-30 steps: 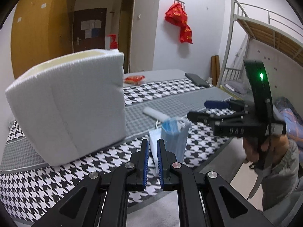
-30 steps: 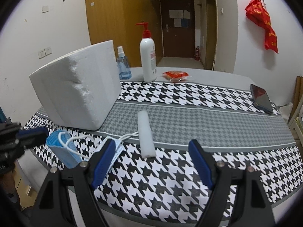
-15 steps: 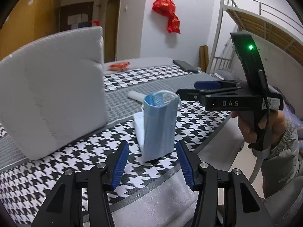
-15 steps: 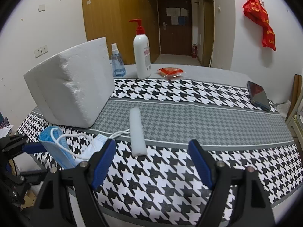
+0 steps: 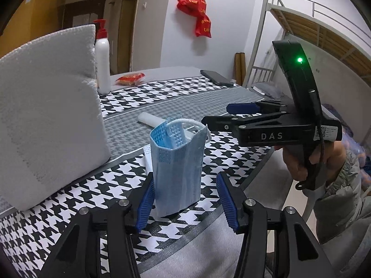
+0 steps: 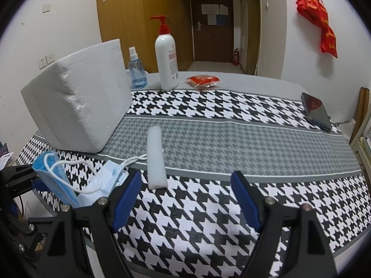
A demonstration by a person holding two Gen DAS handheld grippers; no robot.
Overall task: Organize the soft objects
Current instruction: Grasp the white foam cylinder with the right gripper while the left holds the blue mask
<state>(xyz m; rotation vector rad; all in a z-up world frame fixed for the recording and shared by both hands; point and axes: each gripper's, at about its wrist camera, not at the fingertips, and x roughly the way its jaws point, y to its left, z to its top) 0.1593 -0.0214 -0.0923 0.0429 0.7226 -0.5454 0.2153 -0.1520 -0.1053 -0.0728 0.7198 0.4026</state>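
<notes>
Left gripper (image 5: 185, 199), low at six o'clock in the left wrist view: its jaws are closing, with a folded blue face mask (image 5: 177, 169) standing upright between them; the left blue pad (image 5: 146, 205) lies against the mask's lower edge, while the right pad stands clear of it, so nothing is pinched. The mask stands on the houndstooth tablecloth (image 5: 69, 199) near the table's front edge, with a second, paler mask (image 6: 111, 173) lying flat just behind it. At nine o'clock sits a large white foam block (image 5: 46, 106). A white foam stick (image 6: 156, 157) lies at twelve o'clock of the masks, one ear loop touching it.

Right gripper (image 6: 185, 199), held in a person's hand (image 5: 308, 162) at three o'clock: jaws spread wide, empty, hovering above the cloth, with the stick's near end just ahead of them.

Far edge of the table: pump bottle (image 6: 165, 62), spray bottle (image 6: 136, 71), red packet (image 6: 204, 81); a phone (image 6: 316, 113) lies at two o'clock.
</notes>
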